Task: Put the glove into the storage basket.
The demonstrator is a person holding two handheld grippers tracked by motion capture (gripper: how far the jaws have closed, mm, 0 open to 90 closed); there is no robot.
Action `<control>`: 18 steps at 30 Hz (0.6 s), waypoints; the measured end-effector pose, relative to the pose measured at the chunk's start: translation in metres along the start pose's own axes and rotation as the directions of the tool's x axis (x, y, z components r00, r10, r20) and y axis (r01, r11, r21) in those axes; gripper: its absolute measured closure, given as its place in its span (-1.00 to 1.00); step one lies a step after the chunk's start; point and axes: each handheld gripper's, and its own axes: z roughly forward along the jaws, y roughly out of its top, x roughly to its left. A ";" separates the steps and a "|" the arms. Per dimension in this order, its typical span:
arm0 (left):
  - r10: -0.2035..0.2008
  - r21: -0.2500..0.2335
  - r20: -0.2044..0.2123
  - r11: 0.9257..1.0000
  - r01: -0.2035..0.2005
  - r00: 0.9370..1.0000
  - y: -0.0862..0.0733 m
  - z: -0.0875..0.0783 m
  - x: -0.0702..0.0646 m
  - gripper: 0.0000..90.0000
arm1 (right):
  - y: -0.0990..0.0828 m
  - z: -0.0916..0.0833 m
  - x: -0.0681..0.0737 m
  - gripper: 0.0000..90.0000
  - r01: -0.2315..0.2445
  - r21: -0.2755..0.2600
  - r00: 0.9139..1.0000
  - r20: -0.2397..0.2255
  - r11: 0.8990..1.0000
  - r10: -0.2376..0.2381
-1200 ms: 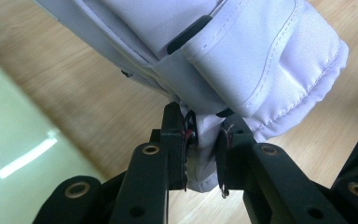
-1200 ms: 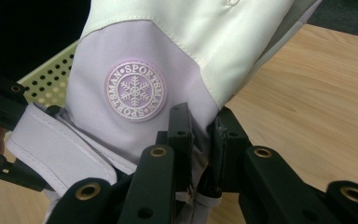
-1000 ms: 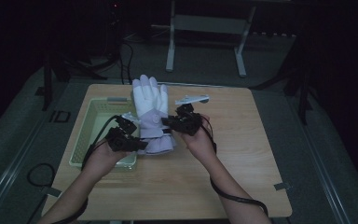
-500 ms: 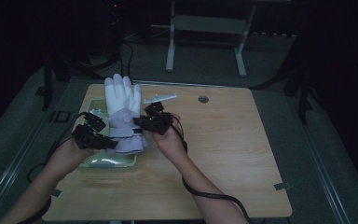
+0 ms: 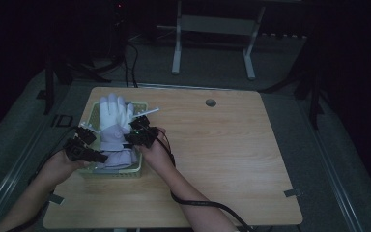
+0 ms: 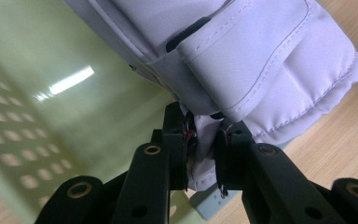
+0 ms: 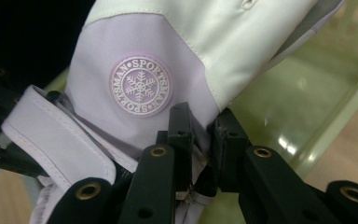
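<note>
glove over basket, both grippers clamped on cuff

glove (image 5: 115,126): white fingers, lilac cuff, round snowflake badge, stitched strap. hangs over green basket (image 5: 140,167) at table's left. left gripper (image 5: 95,155) pinches cuff edge; right gripper (image 5: 131,137) pinches cuff by badge. wooden table (image 5: 232,159), round grommet hole. dark room, grey floor, metal stand behind.

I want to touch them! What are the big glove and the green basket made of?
The glove looks like smooth woven fabric, padded: stitched seams, puffy cuff, a rubbery-looking snowflake badge. The basket looks like glossy pale green plastic: it shines and its walls have rows of holes.
</note>
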 end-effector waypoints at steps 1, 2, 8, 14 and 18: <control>0.000 0.000 0.000 1.000 0.000 1.000 0.000 0.000 0.000 0.70 | 0.000 0.000 0.000 0.77 0.000 0.000 1.000 0.000 1.000 0.000; -0.003 0.026 0.009 1.000 0.003 1.000 -0.001 0.009 0.001 0.70 | -0.005 0.007 -0.002 0.77 0.000 0.039 1.000 0.015 0.999 0.000; -0.014 0.067 0.017 0.998 0.013 1.000 0.003 0.021 0.005 0.71 | -0.009 0.019 -0.007 0.75 -0.043 0.120 0.998 0.043 0.992 0.038; -0.032 0.091 0.016 0.995 0.031 0.999 0.002 0.034 0.014 0.71 | -0.009 0.028 -0.006 0.72 -0.026 0.172 0.997 0.072 0.985 0.013; -0.041 0.115 0.007 0.993 0.040 0.999 0.000 0.041 0.018 0.68 | -0.008 0.034 -0.004 0.57 -0.010 0.218 0.997 0.079 0.976 -0.008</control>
